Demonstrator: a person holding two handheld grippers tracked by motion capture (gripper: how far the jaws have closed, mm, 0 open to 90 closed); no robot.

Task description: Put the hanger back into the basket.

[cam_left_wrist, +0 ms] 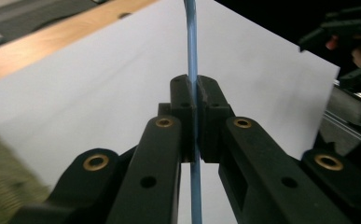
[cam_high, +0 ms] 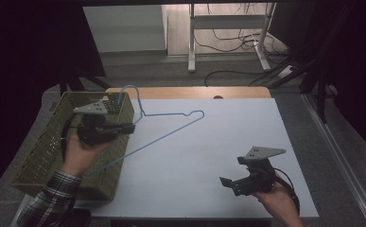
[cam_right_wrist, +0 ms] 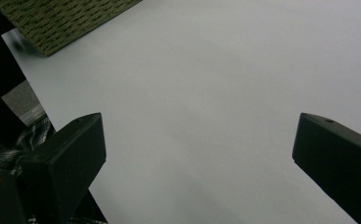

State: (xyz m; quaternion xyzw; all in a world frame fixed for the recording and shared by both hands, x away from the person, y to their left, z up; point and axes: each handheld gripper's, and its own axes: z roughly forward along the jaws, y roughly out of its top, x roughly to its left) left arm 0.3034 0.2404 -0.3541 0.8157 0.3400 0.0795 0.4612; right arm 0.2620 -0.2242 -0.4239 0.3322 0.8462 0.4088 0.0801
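Note:
A blue wire hanger (cam_high: 169, 134) hangs tilted over the left part of the white tabletop (cam_high: 237, 127), its hook up near the far corner of a woven olive basket (cam_high: 43, 146). My left gripper (cam_high: 132, 126) is shut on the hanger's wire beside the basket's right rim. In the left gripper view the jaws (cam_left_wrist: 196, 93) pinch the thin blue wire (cam_left_wrist: 191, 37), which runs straight up between them. My right gripper (cam_high: 232, 171) is low over the tabletop at the front right, open, with nothing between its jaws (cam_right_wrist: 197, 140).
The basket (cam_right_wrist: 66, 18) takes up the table's left edge. A strip of bare wood (cam_high: 190, 92) runs along the far edge of the table. Beyond it stand a desk frame (cam_high: 228, 23) and loose cables (cam_high: 228, 73) on the floor.

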